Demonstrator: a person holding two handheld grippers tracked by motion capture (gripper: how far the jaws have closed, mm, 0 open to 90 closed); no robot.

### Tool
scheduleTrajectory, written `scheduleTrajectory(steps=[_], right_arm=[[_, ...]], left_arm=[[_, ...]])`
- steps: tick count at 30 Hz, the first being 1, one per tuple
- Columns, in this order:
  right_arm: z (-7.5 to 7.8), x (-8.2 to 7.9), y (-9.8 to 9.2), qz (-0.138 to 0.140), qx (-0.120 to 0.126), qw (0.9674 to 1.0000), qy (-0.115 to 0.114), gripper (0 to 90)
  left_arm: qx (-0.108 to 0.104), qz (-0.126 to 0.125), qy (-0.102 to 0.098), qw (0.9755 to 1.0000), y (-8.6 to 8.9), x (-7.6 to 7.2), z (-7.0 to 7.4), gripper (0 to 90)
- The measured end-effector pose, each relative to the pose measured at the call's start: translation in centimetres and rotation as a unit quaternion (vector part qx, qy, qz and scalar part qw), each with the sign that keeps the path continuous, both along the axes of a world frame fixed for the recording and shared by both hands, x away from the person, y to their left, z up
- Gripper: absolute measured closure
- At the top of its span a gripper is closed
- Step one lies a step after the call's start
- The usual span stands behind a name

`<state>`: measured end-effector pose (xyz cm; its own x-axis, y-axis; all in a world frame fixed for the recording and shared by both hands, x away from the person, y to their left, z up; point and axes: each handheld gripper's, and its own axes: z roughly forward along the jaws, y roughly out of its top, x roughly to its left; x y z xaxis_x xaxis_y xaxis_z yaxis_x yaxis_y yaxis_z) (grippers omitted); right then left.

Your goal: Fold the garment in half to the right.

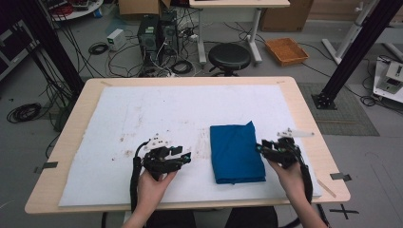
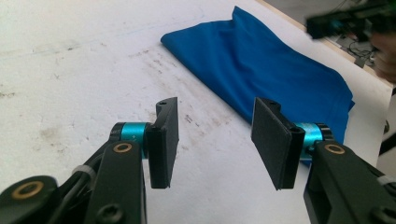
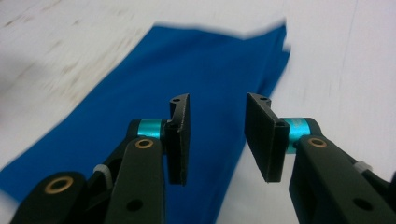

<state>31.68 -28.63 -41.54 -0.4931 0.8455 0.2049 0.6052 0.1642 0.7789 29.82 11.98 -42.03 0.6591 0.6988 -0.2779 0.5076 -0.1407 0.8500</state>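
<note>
A folded blue cloth [image 1: 236, 152] lies flat on the white mat, right of the middle. My left gripper [image 1: 187, 157] is just left of the cloth, open and holding nothing. In the left gripper view its jaws [image 2: 215, 140] stand wide apart over the stained mat, with the cloth [image 2: 271, 70] ahead and the other gripper [image 2: 345, 21] beyond it. My right gripper [image 1: 260, 148] is at the cloth's right edge, pointing at it. In the right gripper view it [image 3: 217, 137] is open above that edge of the cloth [image 3: 154, 93], gripping nothing.
The white mat [image 1: 142, 109] covers most of the wooden table [image 1: 304, 109] and has brown stains near the left gripper. Behind the table stand a black stool [image 1: 229, 57], computer towers [image 1: 157, 33] with cables, and an orange tray [image 1: 286, 50]. Black frame posts [image 1: 356, 52] rise on both sides.
</note>
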Motion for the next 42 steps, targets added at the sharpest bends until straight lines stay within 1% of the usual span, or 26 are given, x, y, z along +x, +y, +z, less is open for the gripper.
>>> scheduleTrajectory(steps=[1, 3, 4, 5, 6, 8, 9, 10, 11, 16, 19, 21, 22, 24, 27, 28, 31, 32, 34, 35, 36, 37, 39, 40, 41, 42], right_arm=[[-0.3, -1.1, -0.4, -0.002, 0.008, 0.9999, 0.011, 59.1], [-1.0, -3.0, -1.0, -0.008, 0.025, 0.9994, 0.024, 58.3], [-1.3, -3.8, -1.2, -0.01, 0.027, 0.9993, 0.025, 58.5], [-1.5, -4.2, -1.3, -0.012, 0.031, 0.9991, 0.027, 59.6], [-1.7, -4.6, -1.2, -0.008, 0.031, 0.999, 0.03, 63.3], [-2.3, -4.9, -1.0, -0.003, 0.014, 0.9991, 0.04, 71.8], [-2.7, -4.9, -1.0, 0.001, 0.015, 0.9988, 0.047, 80.7], [-2.9, -5.0, -1.1, 0.006, 0.017, 0.9986, 0.049, 85.3], [-3.0, -5.2, -1.1, 0.004, 0.014, 0.9988, 0.048, 88.4], [-2.8, -6.2, -1.6, 0.001, 0.015, 0.999, 0.041, 88.6], [-2.9, -6.5, -1.8, -0.001, 0.018, 0.9988, 0.045, 88.4], [-3.1, -6.7, -1.9, -0.005, 0.02, 0.9986, 0.049, 87.3], [-3.1, -6.6, -2.0, -0.005, 0.02, 0.9986, 0.049, 85.5], [-3.2, -6.6, -2.1, -0.013, 0.021, 0.9985, 0.049, 76.8], [-2.8, -6.5, -2.3, -0.019, 0.022, 0.999, 0.033, 71.6], [-2.6, -6.3, -2.4, -0.021, 0.024, 0.999, 0.032, 70.5], [-1.8, -5.3, -2.6, -0.03, 0.025, 0.9992, 0.011, 67.7], [-1.5, -4.6, -2.7, -0.035, 0.027, 0.999, 0.005, 67.3], [-0.6, -2.9, -2.7, -0.041, 0.031, 0.9986, -0.014, 66.8], [-0.3, -1.7, -2.6, -0.046, 0.032, 0.9983, -0.016, 66.7], [0.1, -0.1, -2.4, -0.048, 0.042, 0.9978, -0.017, 66.8], [0.3, 1.1, -2.2, -0.052, 0.044, 0.9975, -0.019, 66.9], [0.5, 3.5, -1.7, -0.061, 0.054, 0.9966, -0.013, 67.1], [0.5, 4.6, -1.3, -0.069, 0.052, 0.9962, -0.008, 67.1], [0.4, 5.4, -1.1, -0.071, 0.048, 0.9963, -0.004, 67.5], [0.1, 6.4, -0.7, -0.076, 0.045, 0.9961, 0.005, 67.5]], left_arm=[[-0.001, -0.001, 0.001, 1.0, 0.0, 0.0, 0.0, 51.4], [-0.002, -0.002, 0.001, 1.0, -0.1, 0.0, 0.1, 51.4], [-0.002, -0.002, 0.002, 1.0, -0.1, 0.0, 0.1, 51.4], [-0.003, -0.003, 0.002, 1.0, -0.1, 0.1, 0.1, 51.4], [-0.003, -0.005, 0.003, 1.0, -0.2, 0.1, 0.1, 51.4], [-0.003, -0.005, 0.004, 1.0, -0.2, 0.1, 0.1, 51.2], [-0.003, -0.004, 0.004, 1.0, -0.1, 0.1, 0.1, 51.1], [-0.003, -0.004, 0.004, 1.0, -0.1, 0.0, 0.1, 51.2], [-0.003, -0.006, 0.004, 1.0, 0.0, 0.0, 0.1, 51.1], [-0.006, 0.0, 0.008, 1.0, 0.6, 0.0, 0.0, 51.1], [-0.008, 0.002, 0.008, 0.9999, 0.8, 0.0, 0.1, 51.1], [-0.006, 0.0, 0.005, 1.0, 0.8, 0.0, 0.2, 51.0], [-0.005, 0.0, 0.005, 1.0, 0.9, -0.1, 0.3, 50.8], [-0.006, 0.0, 0.005, 1.0, 1.0, -0.1, 0.3, 50.6], [-0.007, 0.003, 0.003, 1.0, 1.2, 0.0, 0.3, 50.1], [-0.009, 0.003, 0.004, 0.9999, 1.2, 0.0, 0.4, 50.1], [-0.009, 0.005, 0.004, 0.9999, 1.4, 0.2, 0.5, 49.7], [-0.01, 0.006, 0.004, 0.9999, 1.4, 0.3, 0.5, 49.6], [-0.006, 0.009, 0.003, 0.9999, 1.4, 0.5, 0.6, 49.5], [-0.006, 0.01, 0.003, 0.9999, 1.5, 0.7, 0.6, 49.5], [-0.007, 0.013, 0.004, 0.9999, 1.5, 0.8, 0.5, 49.5], [-0.009, 0.014, 0.006, 0.9998, 1.5, 0.8, 0.5, 49.3], [-0.007, 0.013, 0.006, 0.9999, 1.5, 0.9, 0.4, 48.6], [-0.009, 0.014, 0.006, 0.9998, 1.4, 0.9, 0.4, 48.6], [-0.008, 0.014, 0.007, 0.9999, 1.4, 0.9, 0.4, 48.6], [-0.007, 0.013, 0.006, 0.9999, 1.5, 0.9, 0.4, 48.6]])
